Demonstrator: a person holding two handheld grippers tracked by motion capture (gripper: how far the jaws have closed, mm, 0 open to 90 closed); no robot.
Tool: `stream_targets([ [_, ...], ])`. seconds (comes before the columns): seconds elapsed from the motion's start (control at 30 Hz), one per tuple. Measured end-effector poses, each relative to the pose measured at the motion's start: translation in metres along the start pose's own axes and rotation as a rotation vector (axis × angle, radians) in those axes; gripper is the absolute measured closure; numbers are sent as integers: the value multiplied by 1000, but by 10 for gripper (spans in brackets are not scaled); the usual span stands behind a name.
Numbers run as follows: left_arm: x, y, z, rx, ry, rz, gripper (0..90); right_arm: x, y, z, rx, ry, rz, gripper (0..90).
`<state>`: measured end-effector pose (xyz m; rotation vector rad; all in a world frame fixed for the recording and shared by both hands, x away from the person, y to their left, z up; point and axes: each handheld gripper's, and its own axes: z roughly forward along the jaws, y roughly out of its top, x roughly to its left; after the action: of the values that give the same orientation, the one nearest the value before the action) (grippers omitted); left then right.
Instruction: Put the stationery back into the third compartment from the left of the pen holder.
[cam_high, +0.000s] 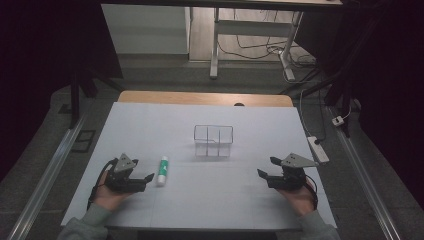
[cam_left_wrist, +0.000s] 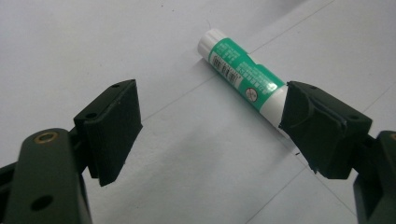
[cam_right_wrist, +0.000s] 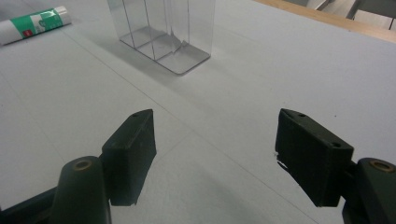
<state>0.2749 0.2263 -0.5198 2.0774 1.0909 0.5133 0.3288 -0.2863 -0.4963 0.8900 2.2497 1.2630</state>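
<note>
The glue stick (cam_left_wrist: 243, 79) has a green label with white print, a black barcode strip and a small round emblem; its cap and base are white. The compartment box (cam_high: 213, 140) is clear and colourless, its dividers showing as pale lines. The table sheet (cam_high: 200, 200) is plain pale grey-white, crossed by faint thin lines, over a light wood tabletop edge (cam_high: 200, 97). The left gripper (cam_high: 142, 180) and right gripper (cam_high: 267, 167) are black, each topped by a grey plate. The person's sleeves (cam_high: 85, 227) are grey-green.
</note>
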Motion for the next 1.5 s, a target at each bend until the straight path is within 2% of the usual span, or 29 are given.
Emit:
stream_targets([
  [0.2,-8,10,-3,14,23,20,203,1,0,1,8,2,-11,285],
  [0.37,-8,18,-5,28,31,53,204,0,0,2,8,7,-13,285],
  [0.53,-4,27,-11,18,15,39,206,-1,0,1,7,0,-11,286],
  [0.63,-5,30,-10,38,17,31,208,-1,0,1,3,4,-10,287],
  [0.9,-16,43,2,118,31,-58,230,-2,1,2,-2,5,3,289],
  [0.97,-20,45,7,145,49,-68,266,-4,2,2,-11,11,7,290],
  [1.13,-31,48,18,208,88,-105,266,-7,4,2,-37,38,17,290],
  [1.33,-40,52,27,234,138,-163,255,-11,6,1,-53,40,13,290],
  [1.5,-46,53,33,264,169,-182,265,-10,6,0,-64,46,9,290],
])
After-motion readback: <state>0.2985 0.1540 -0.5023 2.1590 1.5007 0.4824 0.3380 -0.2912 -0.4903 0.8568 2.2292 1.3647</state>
